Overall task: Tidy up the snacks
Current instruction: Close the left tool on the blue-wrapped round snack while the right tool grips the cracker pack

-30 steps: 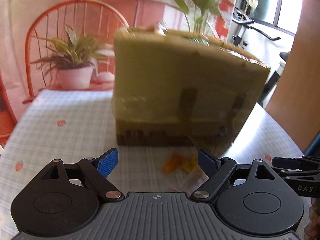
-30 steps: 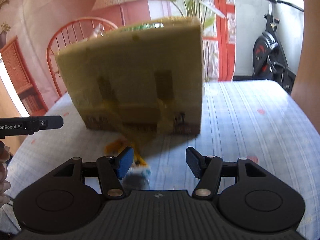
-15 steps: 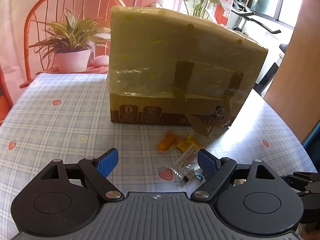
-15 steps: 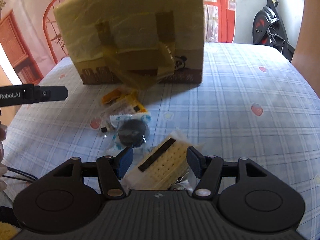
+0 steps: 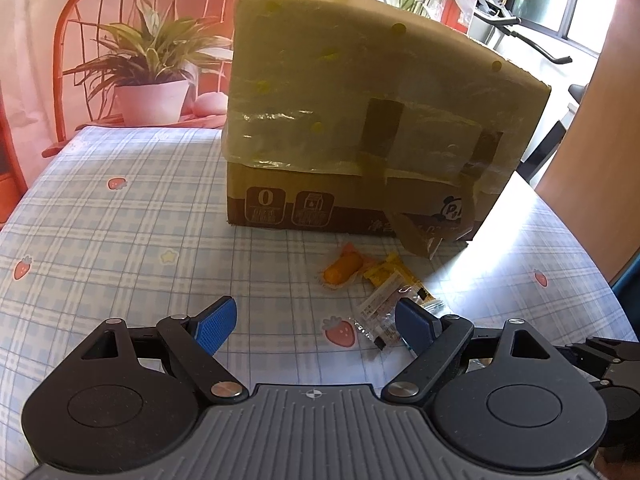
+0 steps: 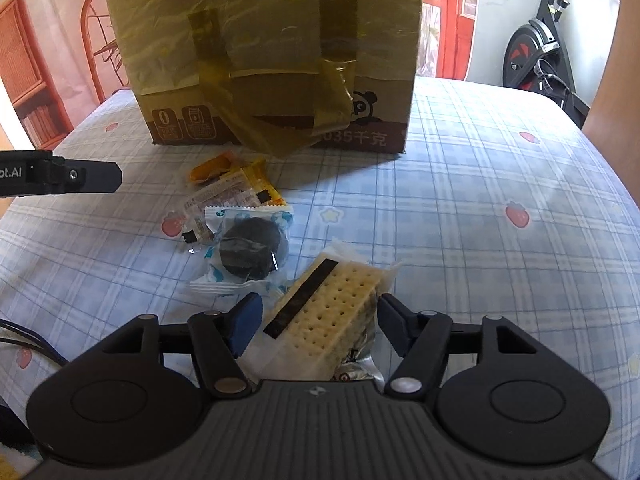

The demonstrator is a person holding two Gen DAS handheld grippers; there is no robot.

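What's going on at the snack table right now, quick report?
Left gripper open, empty. Right gripper opening, cracker pack between its jaws, not pinched. Cookie pack and small snacks lie near cardboard box. Nothing blocking.

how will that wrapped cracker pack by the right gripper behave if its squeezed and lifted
The cracker pack looks flat and stiff but probably brittle. Its clear wrapper looks slick, so it may slip. The right gripper straddles it, jaws opening, pads apparently not pressing.
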